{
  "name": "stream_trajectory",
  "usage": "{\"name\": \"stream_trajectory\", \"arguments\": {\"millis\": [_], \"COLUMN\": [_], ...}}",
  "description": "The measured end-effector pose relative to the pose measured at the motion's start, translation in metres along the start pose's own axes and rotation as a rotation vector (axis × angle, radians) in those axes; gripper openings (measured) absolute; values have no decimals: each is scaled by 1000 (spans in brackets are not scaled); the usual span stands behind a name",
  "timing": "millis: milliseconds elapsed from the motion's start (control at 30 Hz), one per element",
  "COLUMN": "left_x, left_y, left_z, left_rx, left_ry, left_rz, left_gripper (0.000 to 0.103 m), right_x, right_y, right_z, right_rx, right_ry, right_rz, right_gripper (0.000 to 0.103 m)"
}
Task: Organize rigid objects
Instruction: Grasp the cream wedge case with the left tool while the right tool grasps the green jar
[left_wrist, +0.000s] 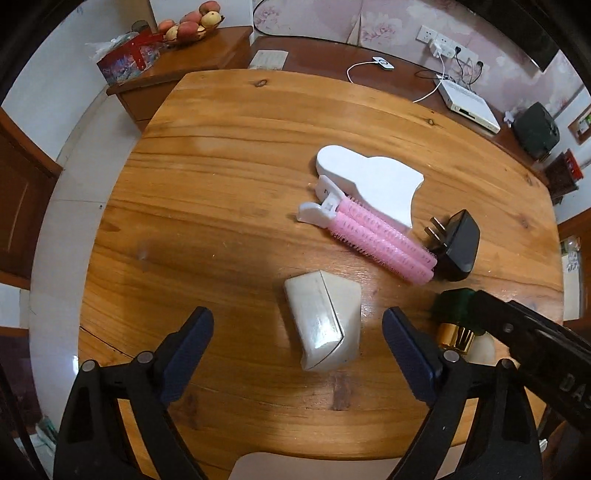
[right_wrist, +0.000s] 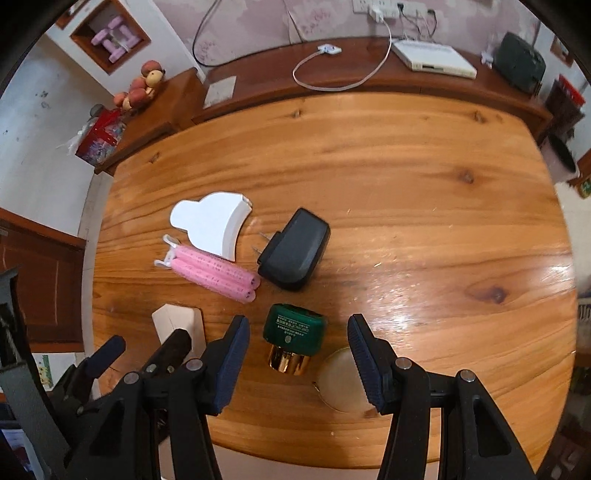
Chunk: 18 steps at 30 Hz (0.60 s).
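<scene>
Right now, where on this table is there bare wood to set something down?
The far half of the table beyond the black charger is bare, as is the right side. The near left is crowded: white holder, pink rollers, cream box, green bottle.

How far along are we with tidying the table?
Nothing looks sorted yet. The white holder, pink hair roller clip, black charger, cream case and green bottle all lie loose on the table. The left gripper is open over the case, the right gripper open around the bottle. Neither holds anything.
</scene>
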<state>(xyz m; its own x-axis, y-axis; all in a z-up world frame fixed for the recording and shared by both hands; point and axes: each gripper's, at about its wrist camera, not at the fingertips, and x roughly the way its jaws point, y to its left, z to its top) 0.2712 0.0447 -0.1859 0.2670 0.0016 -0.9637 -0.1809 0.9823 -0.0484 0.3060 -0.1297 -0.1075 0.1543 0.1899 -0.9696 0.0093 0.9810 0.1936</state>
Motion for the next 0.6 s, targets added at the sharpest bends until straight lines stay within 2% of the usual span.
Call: {"name": "stream_trajectory", "arguments": {"millis": [167,267,333,400,600], "left_x": [6,15,22,28,29], "left_y": [-6,-9,-11,-11,-14], "left_z": [1,3,3,4,6], "left_rx": [2,5,21,17,19], "left_ry": [20,53,95,125,137], "left_rz": [37,44,55,42,48], "left_gripper": [91,80,65,55,49], "right_x": [17,25,31,35,39], "right_y": [-2,-1,-2,-1,1], "right_z": [4,7,8,9,11], "right_rx": [26,32,34,34,30], "right_ry": [37,58,81,96,98], "right_rz": [-1,-18,-23,-35,-39], "right_gripper": [55,50,46,45,44]}}
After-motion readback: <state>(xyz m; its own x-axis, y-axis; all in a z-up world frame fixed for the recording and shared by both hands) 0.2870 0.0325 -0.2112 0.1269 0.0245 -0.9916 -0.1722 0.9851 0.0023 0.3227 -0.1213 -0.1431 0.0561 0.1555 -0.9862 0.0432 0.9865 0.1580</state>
